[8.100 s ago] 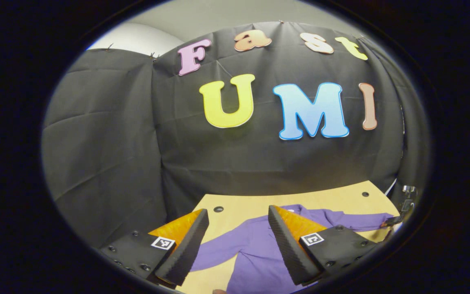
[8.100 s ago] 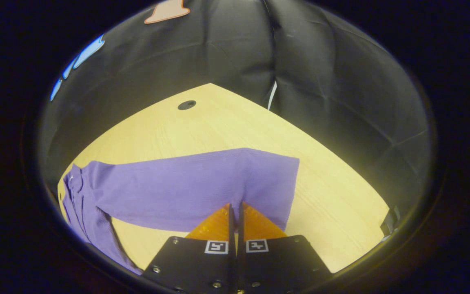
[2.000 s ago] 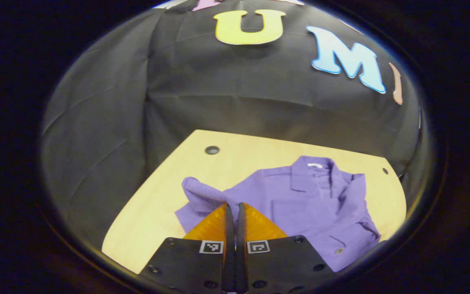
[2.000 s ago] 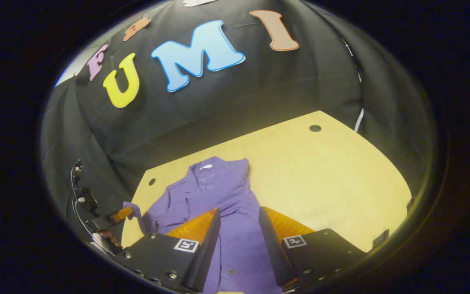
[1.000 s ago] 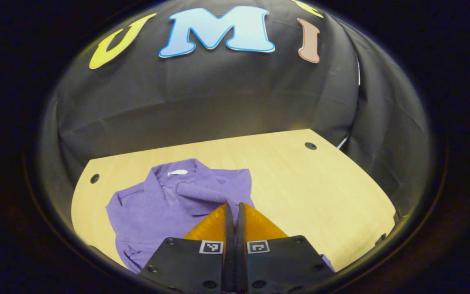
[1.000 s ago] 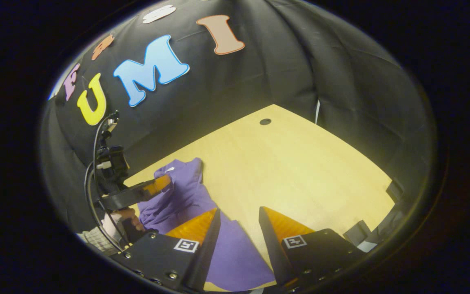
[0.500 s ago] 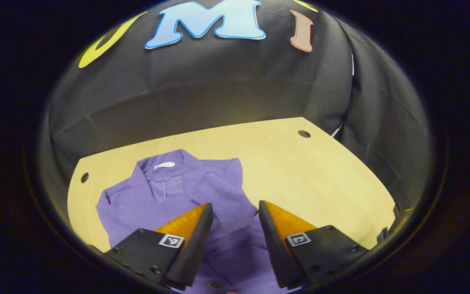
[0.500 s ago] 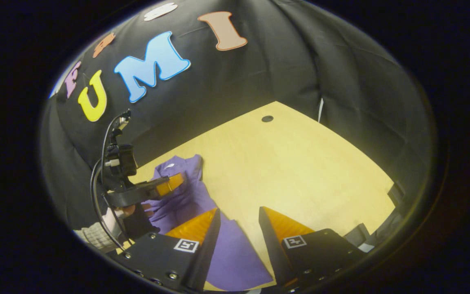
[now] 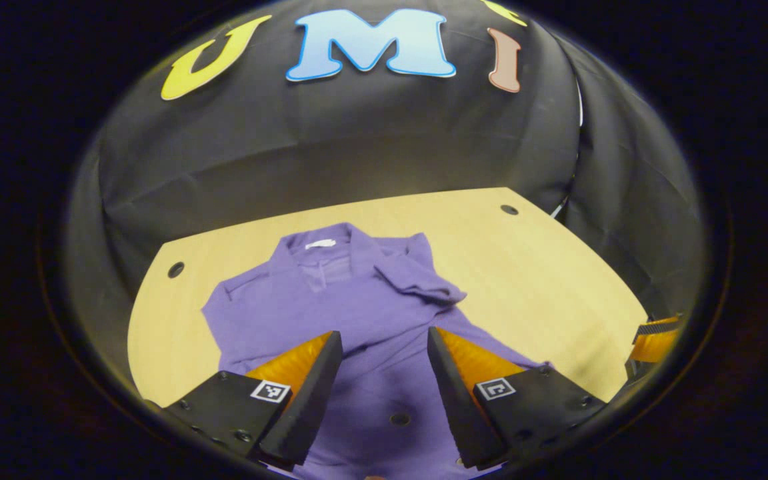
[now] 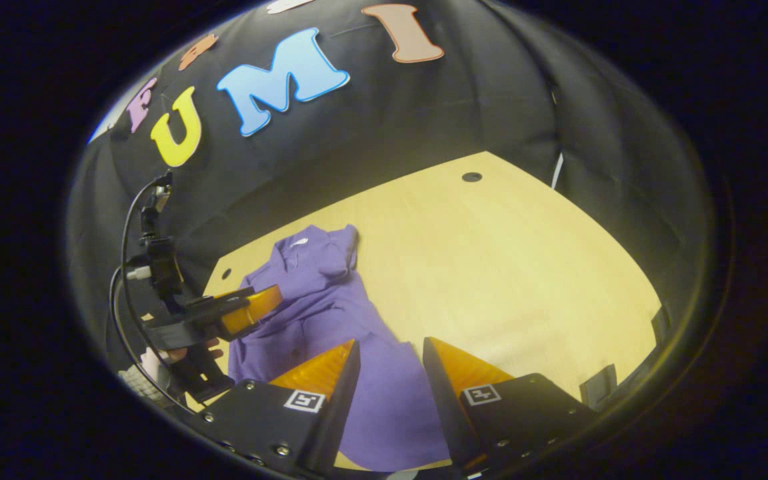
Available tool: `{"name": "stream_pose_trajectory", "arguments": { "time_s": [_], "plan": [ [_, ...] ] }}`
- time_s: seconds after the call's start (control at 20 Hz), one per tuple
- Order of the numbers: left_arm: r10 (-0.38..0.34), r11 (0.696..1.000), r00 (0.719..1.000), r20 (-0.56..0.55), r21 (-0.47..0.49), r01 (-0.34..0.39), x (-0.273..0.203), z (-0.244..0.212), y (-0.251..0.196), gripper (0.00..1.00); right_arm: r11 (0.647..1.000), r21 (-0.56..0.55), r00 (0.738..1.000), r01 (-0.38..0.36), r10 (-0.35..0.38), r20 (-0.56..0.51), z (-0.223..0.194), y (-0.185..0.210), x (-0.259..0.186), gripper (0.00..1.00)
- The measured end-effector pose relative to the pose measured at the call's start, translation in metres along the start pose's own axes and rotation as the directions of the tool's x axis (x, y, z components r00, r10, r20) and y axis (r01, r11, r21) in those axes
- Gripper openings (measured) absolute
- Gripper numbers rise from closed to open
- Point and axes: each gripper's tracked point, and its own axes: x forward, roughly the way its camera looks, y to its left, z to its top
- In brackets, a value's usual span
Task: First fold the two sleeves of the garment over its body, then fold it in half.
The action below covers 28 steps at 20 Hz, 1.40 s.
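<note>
Both fingers of the left gripper (image 9: 384,347) stand well apart with nothing between them, hanging above the lower front of the shirt (image 9: 357,313). Fingers of the right gripper (image 10: 391,357) are likewise spread and hold nothing; between them lies the hem end of the shirt (image 10: 331,320) and a strip of bare table (image 10: 504,267).

Left gripper view: the purple shirt lies on the pale wooden table (image 9: 544,267), collar (image 9: 321,250) toward the black cloth wall (image 9: 331,153), a small white tag inside the collar. Its front faces up, and one button (image 9: 399,419) shows between the fingers. A sleeve (image 9: 417,277) lies folded across the chest on the side toward the right gripper, bunched into a creased ridge just below the collar. The other shoulder lies flat, with no sleeve spread out onto the table beside it. Fabric runs out past the right-hand finger toward the table's near edge. Two dark round holes sit in the tabletop, one near each far corner. At the far right edge a fingertip of the right gripper (image 9: 654,330) shows, off to the side of the shirt.

Right gripper view: the left gripper (image 10: 251,310) shows at the left, its hand (image 10: 181,353) on the handle below, with a cable (image 10: 124,267) looping up behind it. Whether its tip touches the shirt or only hangs just over it, I cannot tell
</note>
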Motion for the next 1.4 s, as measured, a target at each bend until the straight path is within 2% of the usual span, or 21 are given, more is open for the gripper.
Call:
{"name": "stream_pose_trajectory", "arguments": {
  "time_s": [0.45,0.5,0.55,0.7,0.75,0.8,0.9,1.2,1.25,1.3,1.35,1.4],
  "plan": [
    [0.090,0.993,0.989,-0.120,-0.067,-0.099,-0.084,-0.120,0.047,0.85,0.993,-0.102,0.985,-0.052,0.034,-0.169,-0.073,0.010,0.010,0.60],
    [0.096,0.991,0.986,-0.135,-0.077,-0.106,-0.092,-0.132,0.049,0.85,0.992,-0.113,0.982,-0.054,0.032,-0.188,-0.081,0.011,0.011,0.51],
    [0.101,0.989,0.983,-0.150,-0.088,-0.115,-0.099,-0.143,0.050,0.85,0.991,-0.125,0.978,-0.056,0.029,-0.208,-0.090,0.010,0.012,0.61],
    [0.114,0.983,0.973,-0.199,-0.118,-0.139,-0.115,-0.180,0.054,0.85,0.985,-0.166,0.964,-0.052,0.006,-0.267,-0.117,0.006,0.013,0.61],
    [0.117,0.982,0.968,-0.220,-0.121,-0.146,-0.119,-0.192,0.055,0.85,0.983,-0.177,0.959,-0.049,-0.003,-0.283,-0.123,0.004,0.013,0.51],
    [0.120,0.981,0.963,-0.241,-0.118,-0.151,-0.124,-0.206,0.055,0.85,0.982,-0.182,0.954,-0.049,-0.008,-0.300,-0.131,0.004,0.014,0.61],
    [0.124,0.981,0.954,-0.274,-0.109,-0.159,-0.133,-0.229,0.055,0.86,0.982,-0.183,0.943,-0.051,-0.013,-0.331,-0.147,0.005,0.018,0.60],
    [0.134,0.981,0.936,-0.325,-0.088,-0.171,-0.143,-0.256,0.054,0.89,0.977,-0.209,0.926,-0.032,-0.049,-0.375,-0.169,0.003,0.023,0.61],
    [0.144,0.980,0.931,-0.334,-0.081,-0.181,-0.142,-0.260,0.056,0.89,0.976,-0.216,0.924,-0.023,-0.062,-0.377,-0.170,0.001,0.022,0.51],
    [0.150,0.980,0.930,-0.336,-0.075,-0.186,-0.141,-0.260,0.057,0.88,0.975,-0.222,0.924,-0.015,-0.072,-0.376,-0.171,-0.002,0.024,0.51],
    [0.152,0.980,0.931,-0.333,-0.075,-0.187,-0.140,-0.259,0.057,0.87,0.974,-0.227,0.922,-0.008,-0.081,-0.378,-0.171,-0.004,0.025,0.60],
    [0.153,0.979,0.930,-0.333,-0.077,-0.188,-0.141,-0.259,0.056,0.89,0.973,-0.229,0.919,-0.003,-0.088,-0.385,-0.175,-0.006,0.025,0.59]
  ]
}}
